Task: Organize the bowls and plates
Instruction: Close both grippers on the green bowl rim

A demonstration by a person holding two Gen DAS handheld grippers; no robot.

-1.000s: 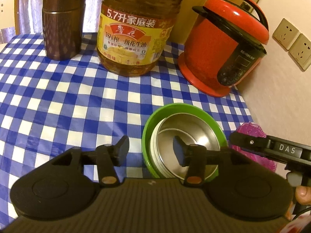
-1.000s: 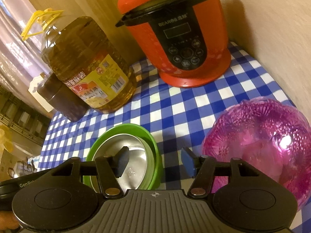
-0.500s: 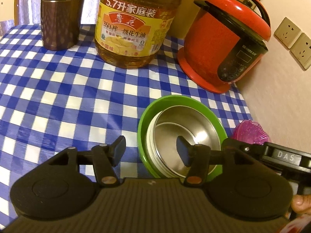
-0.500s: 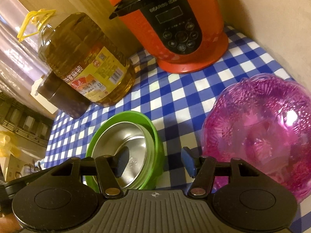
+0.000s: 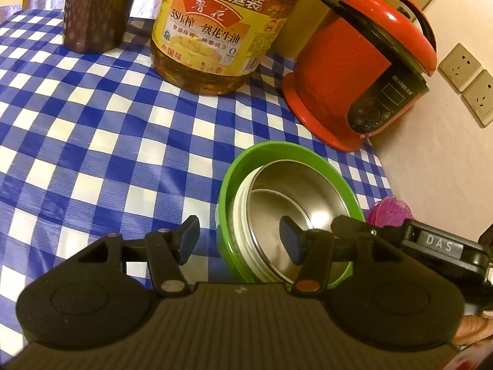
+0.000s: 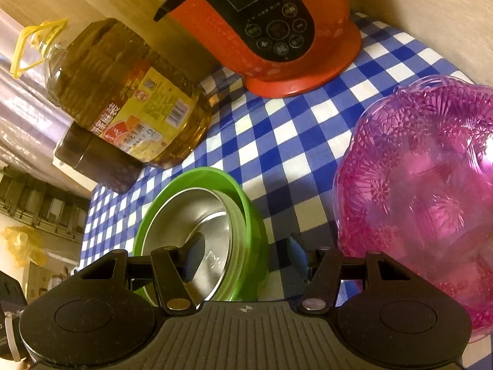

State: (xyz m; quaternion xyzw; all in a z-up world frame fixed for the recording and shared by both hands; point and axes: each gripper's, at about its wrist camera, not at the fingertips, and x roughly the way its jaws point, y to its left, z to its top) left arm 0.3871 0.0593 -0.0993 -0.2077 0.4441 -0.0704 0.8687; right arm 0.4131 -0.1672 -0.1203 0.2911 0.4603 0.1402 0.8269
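Observation:
A steel bowl (image 5: 295, 203) sits nested inside a green bowl (image 5: 243, 166) on the blue checked tablecloth. My left gripper (image 5: 238, 242) is open and straddles the green bowl's near left rim, its right finger over the steel bowl. My right gripper (image 6: 246, 257) is open and straddles the same stack's right rim (image 6: 246, 203), its left finger inside the steel bowl (image 6: 191, 215). A pink translucent bowl (image 6: 425, 191) lies just right of the right gripper; its edge shows in the left wrist view (image 5: 391, 211).
A red rice cooker (image 5: 357, 71) stands at the back right against the wall. A large oil bottle (image 5: 215, 27) and a brown canister (image 5: 95, 9) stand at the back. The right gripper's body (image 5: 437, 246) shows in the left wrist view.
Both grippers have moved forward and lower toward the nested bowls. The right gripper's left finger now reaches inside the steel bowl. The bowls have not moved.

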